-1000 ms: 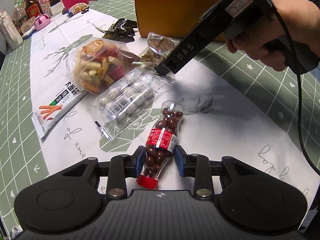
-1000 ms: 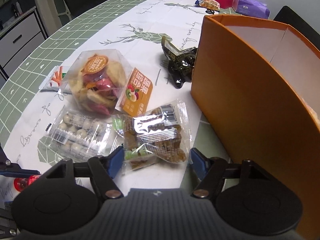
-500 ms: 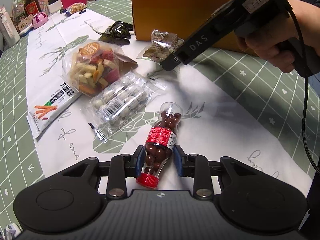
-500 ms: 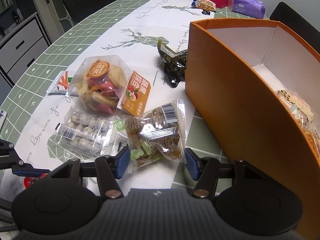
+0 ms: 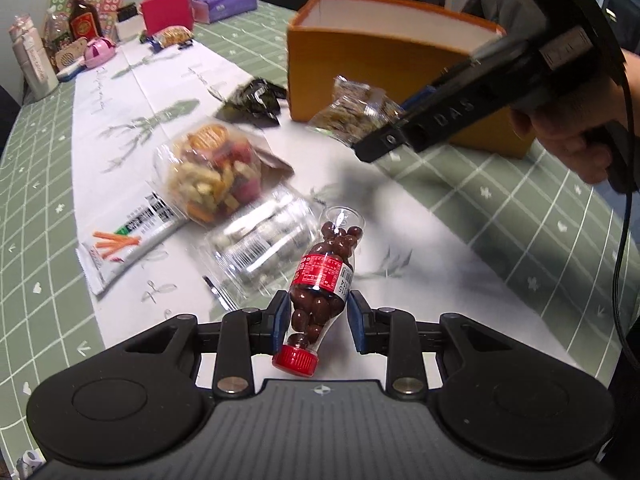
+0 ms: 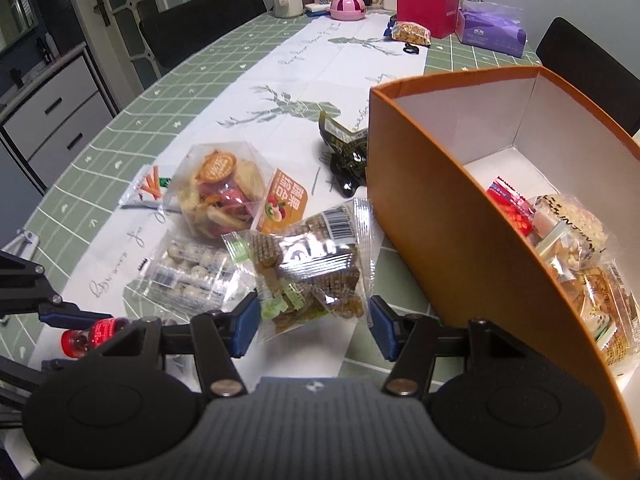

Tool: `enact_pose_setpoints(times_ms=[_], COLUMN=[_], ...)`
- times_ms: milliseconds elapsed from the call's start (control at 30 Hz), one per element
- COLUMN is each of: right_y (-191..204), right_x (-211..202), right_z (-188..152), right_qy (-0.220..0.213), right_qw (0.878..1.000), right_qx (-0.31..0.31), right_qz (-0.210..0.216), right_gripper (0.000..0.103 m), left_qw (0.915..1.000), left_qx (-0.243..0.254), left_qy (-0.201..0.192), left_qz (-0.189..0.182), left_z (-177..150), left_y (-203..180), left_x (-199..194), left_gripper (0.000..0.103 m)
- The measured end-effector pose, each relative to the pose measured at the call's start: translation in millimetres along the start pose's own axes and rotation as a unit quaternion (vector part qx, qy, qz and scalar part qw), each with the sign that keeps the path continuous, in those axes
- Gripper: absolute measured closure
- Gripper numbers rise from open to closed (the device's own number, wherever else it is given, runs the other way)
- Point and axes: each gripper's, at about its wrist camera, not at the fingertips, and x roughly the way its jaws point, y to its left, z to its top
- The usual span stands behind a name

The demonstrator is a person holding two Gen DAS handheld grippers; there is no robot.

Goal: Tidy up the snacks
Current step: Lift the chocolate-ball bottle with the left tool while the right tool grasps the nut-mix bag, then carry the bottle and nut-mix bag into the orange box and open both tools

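My left gripper (image 5: 318,316) is shut on a small clear bottle of chocolate beans (image 5: 322,276) with a red cap, held above the table. My right gripper (image 6: 314,320) is shut on a clear packet of brown snacks (image 6: 308,264) and holds it in the air beside the orange box (image 6: 436,216). The packet also shows in the left wrist view (image 5: 356,114), in front of the box (image 5: 360,68). The box holds several wrapped snacks (image 6: 568,236).
On the white runner lie a clear tub of fruit chips (image 6: 222,196), a clear pack of white balls (image 6: 188,272), a flat carrot-print packet (image 5: 128,246) and a dark green packet (image 6: 346,150). Bottles, a pink box and a purple tissue pack stand at the far end.
Both grippers have risen. The right one lifted the brown snack packet off the table toward the box. The left one lifted the bottle.
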Motion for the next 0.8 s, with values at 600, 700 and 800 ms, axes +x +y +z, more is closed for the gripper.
enact_pose_setpoints(times_ms=[600,700,800], right_y=[-37.8,-51.2,-63.9], right_x=[-110.2,-122.5,-132.0], right_z=[31.9,31.5,31.9], right_qy=[-0.072,-0.076,-0.081], right_qw=[0.996,0.996,0.995], right_qx=[-0.050,-0.056,-0.057], right_qz=[0.008,0.000,-0.006], right_gripper=[0.046,0.046,0.046], left_qw=[0.9974,0.9971,0.9966], left_qx=[-0.012,-0.009,0.002], left_qy=[-0.071,-0.076,-0.081], left_qz=[0.000,-0.005,-0.008], left_z=[67.8,82.9,100.3], left_y=[2.8,-1.9,-9.8], left_x=[-31.5,-28.8,-27.3], left_gripper=[0.068,0.068,0.068])
